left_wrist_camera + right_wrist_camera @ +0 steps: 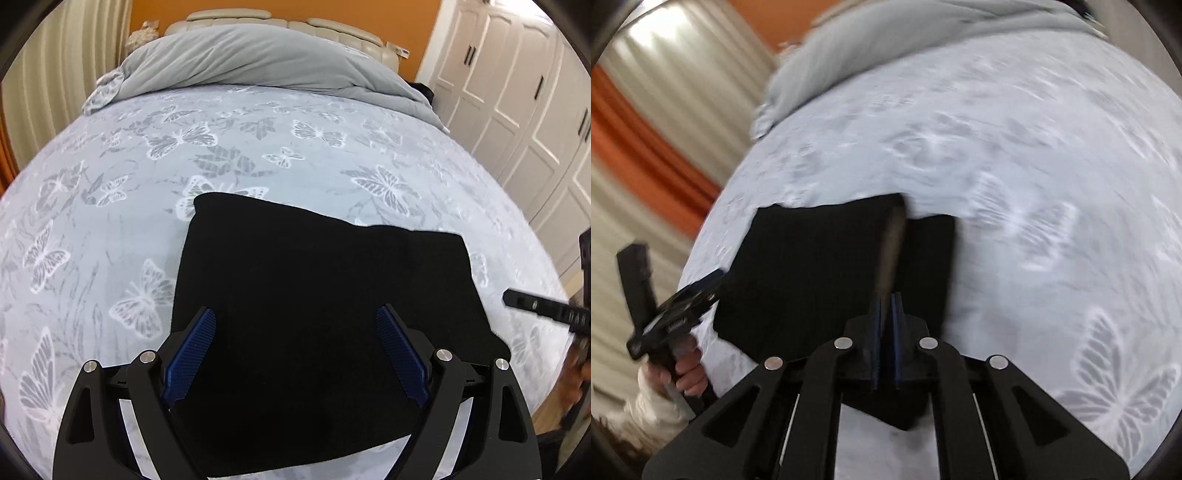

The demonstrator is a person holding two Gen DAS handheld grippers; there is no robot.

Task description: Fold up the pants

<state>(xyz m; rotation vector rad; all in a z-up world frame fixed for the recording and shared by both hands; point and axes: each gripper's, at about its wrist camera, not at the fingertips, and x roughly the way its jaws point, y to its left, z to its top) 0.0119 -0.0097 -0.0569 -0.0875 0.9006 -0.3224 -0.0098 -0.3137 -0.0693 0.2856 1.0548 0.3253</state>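
Note:
The black pants (pixel 325 295) lie folded into a rough rectangle on the butterfly-print bedspread (pixel 258 140). My left gripper (pixel 295 325) is open and empty, its blue pads (pixel 192 350) spread wide just above the near part of the pants. In the right wrist view the pants (pixel 812 277) are blurred by motion. My right gripper (pixel 886 299) is shut on a raised ridge of the pants fabric near their right edge. The right gripper shows at the far right of the left wrist view (pixel 535 308), and the left gripper shows at the left of the right wrist view (pixel 683 302).
A grey duvet (pixel 258 59) is bunched at the head of the bed against a beige headboard (pixel 288 22). White wardrobe doors (pixel 517 92) stand to the right. Beige and orange curtains (pixel 646 147) hang on the left side.

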